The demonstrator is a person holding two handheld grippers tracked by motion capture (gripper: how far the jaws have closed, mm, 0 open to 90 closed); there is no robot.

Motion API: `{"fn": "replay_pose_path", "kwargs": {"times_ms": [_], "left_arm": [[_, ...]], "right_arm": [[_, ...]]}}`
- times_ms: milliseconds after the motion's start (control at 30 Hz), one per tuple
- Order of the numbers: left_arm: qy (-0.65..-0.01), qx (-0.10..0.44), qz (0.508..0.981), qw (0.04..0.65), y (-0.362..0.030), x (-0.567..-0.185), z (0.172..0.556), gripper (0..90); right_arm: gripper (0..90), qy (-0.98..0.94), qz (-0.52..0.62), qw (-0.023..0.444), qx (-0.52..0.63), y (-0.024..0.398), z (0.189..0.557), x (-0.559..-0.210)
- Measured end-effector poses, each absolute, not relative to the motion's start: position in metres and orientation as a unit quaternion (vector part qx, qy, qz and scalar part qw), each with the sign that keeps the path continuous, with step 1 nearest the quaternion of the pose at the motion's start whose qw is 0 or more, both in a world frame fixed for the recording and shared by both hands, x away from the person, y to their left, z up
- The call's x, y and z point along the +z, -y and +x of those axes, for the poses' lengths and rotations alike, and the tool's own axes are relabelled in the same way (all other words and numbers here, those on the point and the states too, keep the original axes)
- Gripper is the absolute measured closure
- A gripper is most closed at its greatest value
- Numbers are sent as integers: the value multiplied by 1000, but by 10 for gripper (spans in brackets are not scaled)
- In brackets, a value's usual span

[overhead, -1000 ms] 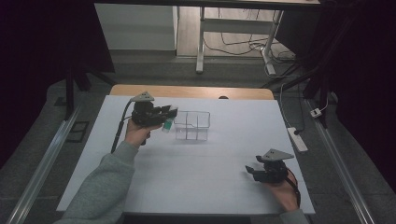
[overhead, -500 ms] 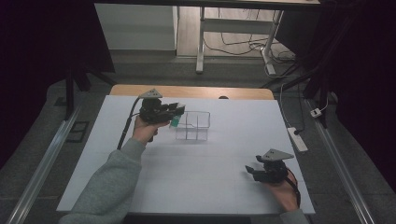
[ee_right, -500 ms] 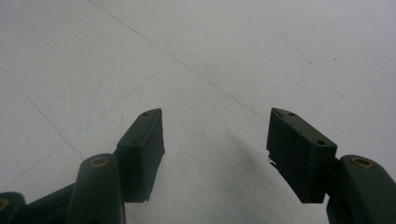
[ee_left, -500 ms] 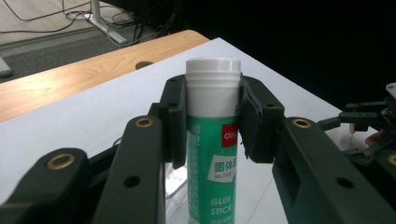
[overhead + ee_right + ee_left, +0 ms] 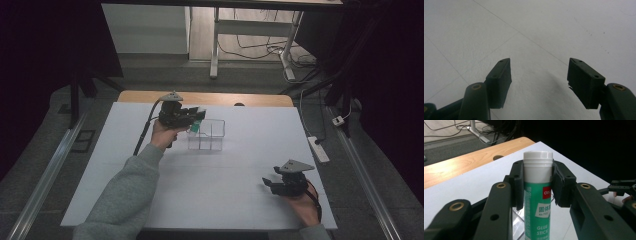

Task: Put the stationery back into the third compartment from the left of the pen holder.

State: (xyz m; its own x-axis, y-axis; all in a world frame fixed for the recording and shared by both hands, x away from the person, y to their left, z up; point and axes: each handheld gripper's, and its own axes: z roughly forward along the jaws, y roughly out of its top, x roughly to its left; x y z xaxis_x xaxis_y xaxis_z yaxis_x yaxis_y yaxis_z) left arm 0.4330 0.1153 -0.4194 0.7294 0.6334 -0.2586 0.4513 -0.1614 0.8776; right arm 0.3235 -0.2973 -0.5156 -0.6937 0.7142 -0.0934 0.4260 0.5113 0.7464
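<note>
We see the green glue stick with a white cap (image 5: pixel 537 195) standing upright between the two black jaws of the left gripper (image 5: pixel 537 183), the jaw pads pressed against it just below the cap, so that gripper is clamped on the stick. In the high view the left gripper (image 5: pixel 192 116) sits at about 11 o'clock from the middle of the white table (image 5: pixel 150 170), and the glue stick (image 5: pixel 195 127) hangs from it at the 9 o'clock edge of the clear plastic compartment box (image 5: pixel 207 136); we cannot tell whether its lower end is inside the box or just beside the wall. The bottom of the stick is cut off in the left gripper view, where a sliver of the clear box (image 5: pixel 518 218) shows behind it.

The right gripper (image 5: pixel 274 184) rests at about 5 o'clock on the table, well apart from the box. In its own view the right gripper (image 5: pixel 539 72) has its jaws spread wide, with bare white table surface (image 5: pixel 536 30) between them.

The surroundings beyond the table are dark and hard to make out.
</note>
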Motion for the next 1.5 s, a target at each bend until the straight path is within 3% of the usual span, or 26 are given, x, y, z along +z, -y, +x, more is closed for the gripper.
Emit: {"fn": "replay_pose_path", "kwargs": {"times_ms": [867,1400,1500], "left_arm": [[-338,78,773,531,-59,-420,459,644],[-339,79,775,527,-45,-424,469,642],[-345,92,773,525,-45,-426,469,596]], "right_arm": [[350,-848,335,196,360,298,324,-516],[350,-849,337,194,357,298,325,-518],[350,-850,337,193,357,298,325,-518]]}}
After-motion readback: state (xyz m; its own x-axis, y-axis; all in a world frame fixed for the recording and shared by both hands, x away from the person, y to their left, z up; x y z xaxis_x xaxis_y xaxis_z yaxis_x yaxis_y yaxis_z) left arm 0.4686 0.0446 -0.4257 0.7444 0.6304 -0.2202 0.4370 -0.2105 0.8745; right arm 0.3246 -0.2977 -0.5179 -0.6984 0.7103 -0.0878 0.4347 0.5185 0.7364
